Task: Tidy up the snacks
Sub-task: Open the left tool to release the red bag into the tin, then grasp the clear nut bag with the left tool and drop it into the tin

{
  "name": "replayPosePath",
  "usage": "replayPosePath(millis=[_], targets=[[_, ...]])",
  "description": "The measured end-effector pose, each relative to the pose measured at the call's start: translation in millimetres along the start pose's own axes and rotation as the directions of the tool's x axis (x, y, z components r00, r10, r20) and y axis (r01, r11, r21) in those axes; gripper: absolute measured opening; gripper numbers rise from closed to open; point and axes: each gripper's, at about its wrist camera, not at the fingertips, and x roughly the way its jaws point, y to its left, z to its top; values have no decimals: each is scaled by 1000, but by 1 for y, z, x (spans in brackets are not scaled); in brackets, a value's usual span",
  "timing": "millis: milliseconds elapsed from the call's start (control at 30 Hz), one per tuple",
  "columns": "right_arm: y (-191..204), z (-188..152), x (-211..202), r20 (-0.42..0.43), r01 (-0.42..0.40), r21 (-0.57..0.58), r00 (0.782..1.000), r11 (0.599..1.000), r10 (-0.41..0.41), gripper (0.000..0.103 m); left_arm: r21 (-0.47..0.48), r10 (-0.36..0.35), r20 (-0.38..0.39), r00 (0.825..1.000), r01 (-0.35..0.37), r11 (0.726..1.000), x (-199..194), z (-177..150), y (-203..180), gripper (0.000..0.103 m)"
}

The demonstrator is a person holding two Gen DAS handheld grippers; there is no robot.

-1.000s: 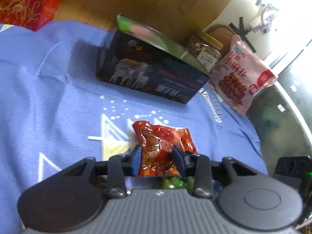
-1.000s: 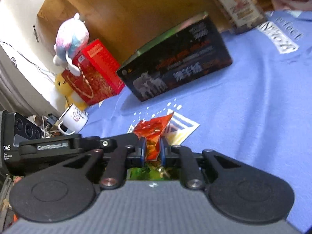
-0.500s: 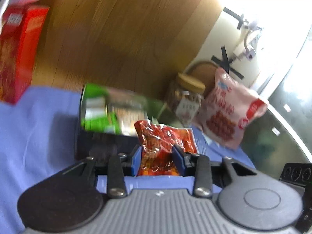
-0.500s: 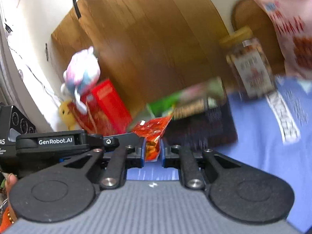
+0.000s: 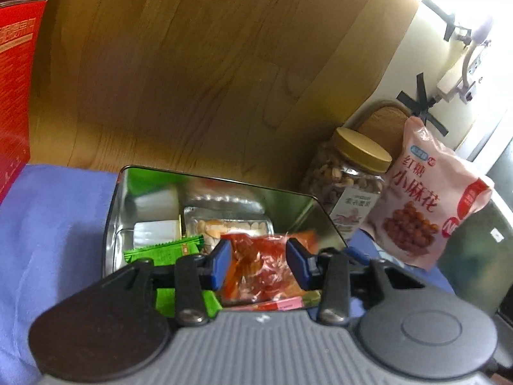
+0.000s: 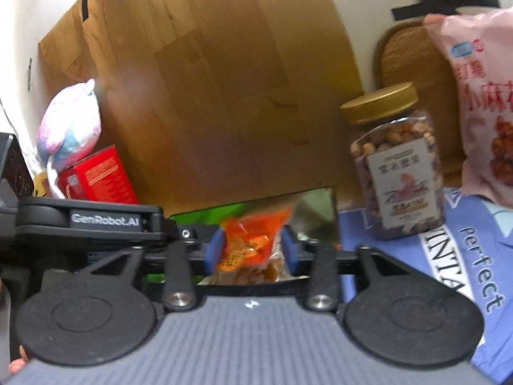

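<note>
Both the left gripper (image 5: pixel 258 261) and the right gripper (image 6: pixel 253 250) pinched the red snack packet (image 5: pixel 259 266) over the open tin (image 5: pixel 128 211), evidently for dropping in, nut jar (image 5: pixel 349 186) at two o'clock.

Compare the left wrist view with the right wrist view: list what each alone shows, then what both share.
Left wrist only: the tin's contents, namely a green packet and a clear pack of pale snacks.
Right wrist only: a plush toy, the "perfect" lettering on the blue cloth, and the left gripper's side.
Both: the red packet between blue fingers, the nut jar, the pink bag, the red box.
</note>
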Motion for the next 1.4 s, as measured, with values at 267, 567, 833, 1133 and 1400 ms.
replayPosePath(millis=[267, 567, 833, 1133, 1400], targets=[[-15, -19, -70, -14, -89, 136, 996, 987, 92, 52, 92, -26, 23, 999, 24, 995, -74, -42, 1, 43], [33, -93, -130, -250, -346, 80, 901, 935, 355, 53, -10, 54, -40, 998, -54, 998, -158, -133, 67, 48], [78, -130, -119, -425, -386, -15, 837, 923, 343, 53, -60, -23, -87, 996, 18, 998, -153, -162, 77, 49], [91, -126, -96, -384, -319, -89, 885, 944, 263, 28, -80, -39, -51, 998, 35, 996, -155, -162, 66, 34], [81, -83, -90, -252, -283, -110, 935, 953, 249, 28, 18, -74, 55, 996, 73, 997, -149, -98, 28, 34]])
